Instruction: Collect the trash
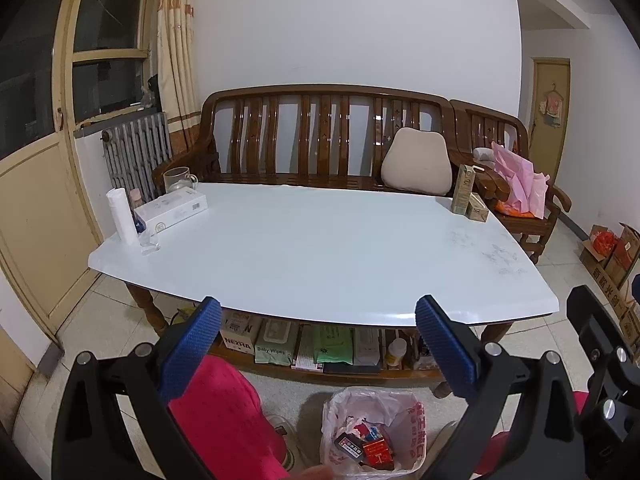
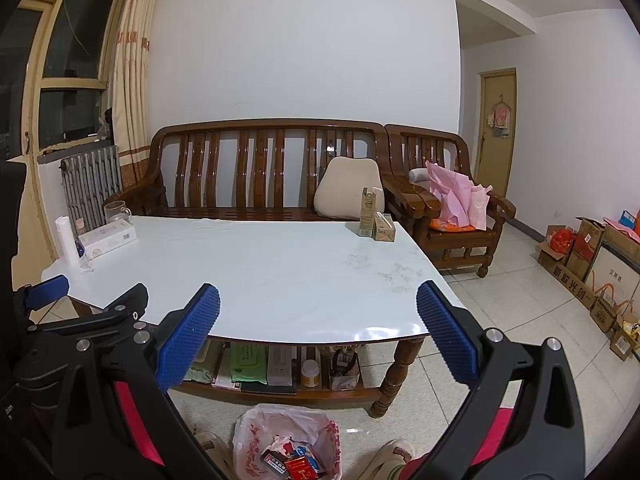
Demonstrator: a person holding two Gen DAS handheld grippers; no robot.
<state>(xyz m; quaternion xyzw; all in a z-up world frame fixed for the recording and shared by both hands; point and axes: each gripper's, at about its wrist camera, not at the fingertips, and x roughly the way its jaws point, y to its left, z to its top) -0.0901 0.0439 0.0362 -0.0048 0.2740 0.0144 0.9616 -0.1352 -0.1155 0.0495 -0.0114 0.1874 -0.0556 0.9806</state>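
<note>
A bin lined with a white plastic bag [image 1: 372, 432] stands on the floor below me, holding small boxes and wrappers; it also shows in the right wrist view [image 2: 288, 440]. My left gripper [image 1: 318, 316] is open and empty, held above the bin at the near edge of the white table [image 1: 320, 248]. My right gripper [image 2: 318, 304] is open and empty at the same edge. Two carton boxes [image 1: 468, 196] stand at the table's far right corner, also seen in the right wrist view [image 2: 374, 218]. A white box [image 1: 172, 210], paper roll [image 1: 120, 216] and glass jug [image 1: 178, 178] sit far left.
A wooden bench [image 1: 320, 136] with a beige cushion [image 1: 416, 166] stands behind the table. A chair [image 2: 452, 208] with pink bags is to the right. Cardboard boxes [image 2: 592, 264] line the right wall. The shelf under the table [image 1: 320, 348] holds wipes packs and bottles.
</note>
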